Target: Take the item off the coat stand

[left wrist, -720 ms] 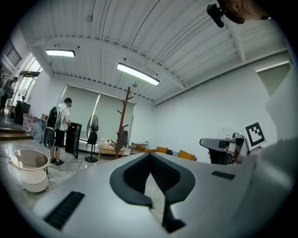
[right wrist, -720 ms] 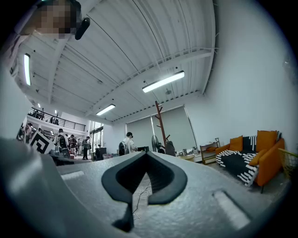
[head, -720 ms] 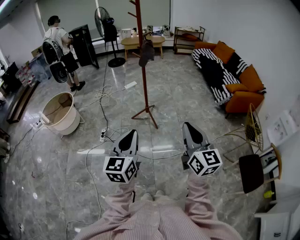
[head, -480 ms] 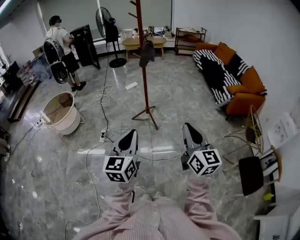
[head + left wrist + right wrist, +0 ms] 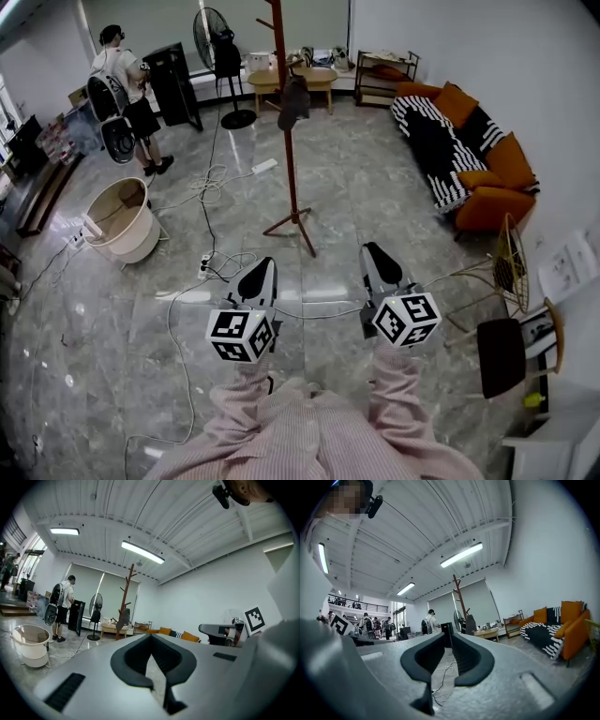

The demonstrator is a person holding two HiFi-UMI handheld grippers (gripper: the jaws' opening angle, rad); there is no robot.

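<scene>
Fingers (image 5: 133,658) of left gripper (image 5: 261,267) and right gripper (image 5: 373,251) pressed near together, nothing between; both placed as before. Dark item (image 5: 293,101) unmoved, hanging on coat stand (image 5: 290,159), far centre. Tub (image 5: 120,220) far left, contents unclear.

No words, brands or numbers could be read; the only signs were square markers on the cubes of the left claw (image 5: 260,271) and right claw (image 5: 376,252).
</scene>
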